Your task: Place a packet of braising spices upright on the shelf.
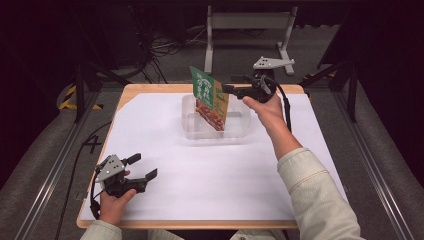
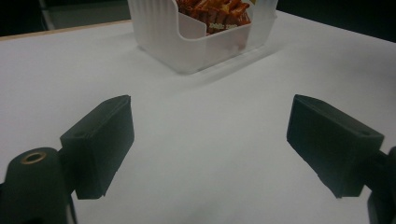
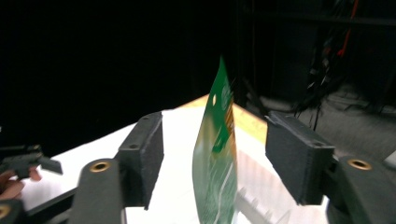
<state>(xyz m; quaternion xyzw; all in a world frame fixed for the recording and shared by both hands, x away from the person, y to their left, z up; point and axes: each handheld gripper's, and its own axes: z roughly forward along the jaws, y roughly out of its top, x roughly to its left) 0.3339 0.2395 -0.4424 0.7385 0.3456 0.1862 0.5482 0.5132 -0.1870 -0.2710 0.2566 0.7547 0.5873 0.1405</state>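
The green snack packet (image 1: 209,97) stands upright in the clear plastic bin (image 1: 192,131); the right gripper (image 1: 229,89) is spread about its top edge, pads clear; thin, floppy and probably light, best pinched along that flat top seal.

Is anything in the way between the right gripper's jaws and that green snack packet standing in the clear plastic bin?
Nothing visible. The green snack packet stands between the right gripper's open jaws, a gap on each side, its lower end in the clear plastic bin.
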